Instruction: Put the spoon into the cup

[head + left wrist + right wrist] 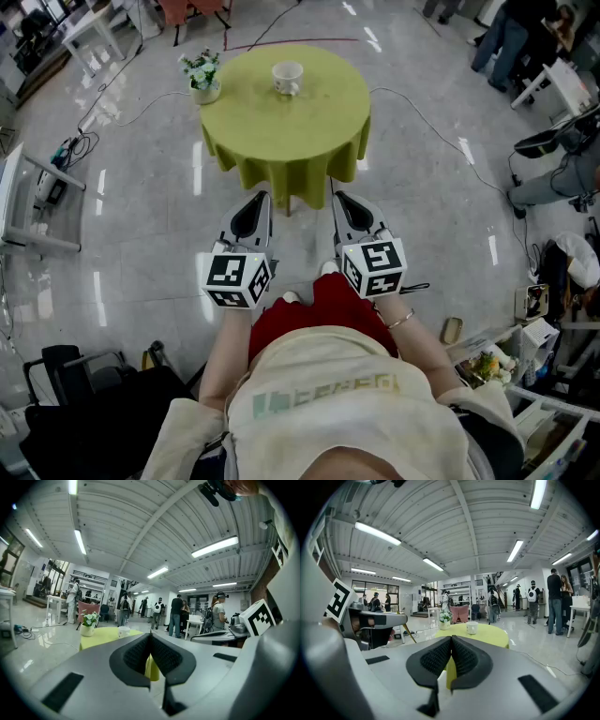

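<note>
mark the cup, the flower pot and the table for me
cup (287, 79): head view, on its white side wall.
flower pot (206, 92): head view, on the pot below the blooms.
table (291, 131): head view, on bare green cloth.

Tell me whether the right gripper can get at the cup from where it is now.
Probably not yet: the right gripper hangs short of the table, with the cup toward its far side. Nothing blocks the way; it just needs carrying closer.
</note>
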Motion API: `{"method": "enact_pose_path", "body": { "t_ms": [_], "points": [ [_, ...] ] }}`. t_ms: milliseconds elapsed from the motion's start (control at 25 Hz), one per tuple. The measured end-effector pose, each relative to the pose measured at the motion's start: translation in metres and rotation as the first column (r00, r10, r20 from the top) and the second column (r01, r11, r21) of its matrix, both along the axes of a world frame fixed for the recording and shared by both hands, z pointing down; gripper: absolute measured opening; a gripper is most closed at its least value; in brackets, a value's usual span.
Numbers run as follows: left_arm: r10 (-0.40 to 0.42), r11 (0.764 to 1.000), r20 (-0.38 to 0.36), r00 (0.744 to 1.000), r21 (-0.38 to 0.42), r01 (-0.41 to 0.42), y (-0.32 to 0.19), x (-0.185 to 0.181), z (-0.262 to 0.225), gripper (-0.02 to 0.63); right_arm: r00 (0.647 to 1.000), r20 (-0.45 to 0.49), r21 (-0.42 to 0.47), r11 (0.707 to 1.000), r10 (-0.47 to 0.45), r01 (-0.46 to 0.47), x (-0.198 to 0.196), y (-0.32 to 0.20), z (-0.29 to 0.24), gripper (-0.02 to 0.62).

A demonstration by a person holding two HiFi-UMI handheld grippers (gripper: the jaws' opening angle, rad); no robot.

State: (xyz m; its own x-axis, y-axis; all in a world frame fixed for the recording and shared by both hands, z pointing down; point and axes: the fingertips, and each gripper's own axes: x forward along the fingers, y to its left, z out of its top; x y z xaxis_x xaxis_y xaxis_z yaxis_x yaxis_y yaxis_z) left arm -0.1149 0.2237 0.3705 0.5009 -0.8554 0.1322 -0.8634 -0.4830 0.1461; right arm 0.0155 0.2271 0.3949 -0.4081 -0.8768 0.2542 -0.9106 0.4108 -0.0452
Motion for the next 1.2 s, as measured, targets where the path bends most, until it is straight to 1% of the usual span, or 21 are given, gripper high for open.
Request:
{"method": "enact_pose_path", "body": {
  "t_ms": [360,600,760,1000,1200],
  "points": [
    [0.014,1.000,-0.005,1.000,0.008,-0.014,-0.003,-0.017,-0.002,0.025,1.000,0.021,-0.022,1.000,-0.005,0.005,-0.020,0.001,0.007,0.037],
    [0.026,0.999,-0.013,1.000,0.019,-0.026,-0.005,-0.024,-0.002,0.025,0.999,0.020,-0.043,0.999,0.028,-0.028,-0.023,0.001,0.013,0.037],
    [0.034,0.999,-0.024,0.999,0.011,-0.034,-0.009,-0.028,-0.001,0.025,0.999,0.021,-0.061,0.997,0.038,-0.037,-0.028,-0.002,0.014,0.037],
    [0.031,1.000,-0.037,0.999,0.004,-0.030,-0.029,-0.031,0.001,0.025,0.999,0.017,-0.067,0.997,0.040,-0.039,-0.027,-0.016,0.012,0.037],
    [0.023,1.000,-0.031,0.999,-0.003,-0.023,-0.050,-0.022,0.004,0.025,0.999,0.034,-0.074,0.997,0.034,-0.032,-0.019,-0.038,0.017,0.037]
  ]
}}
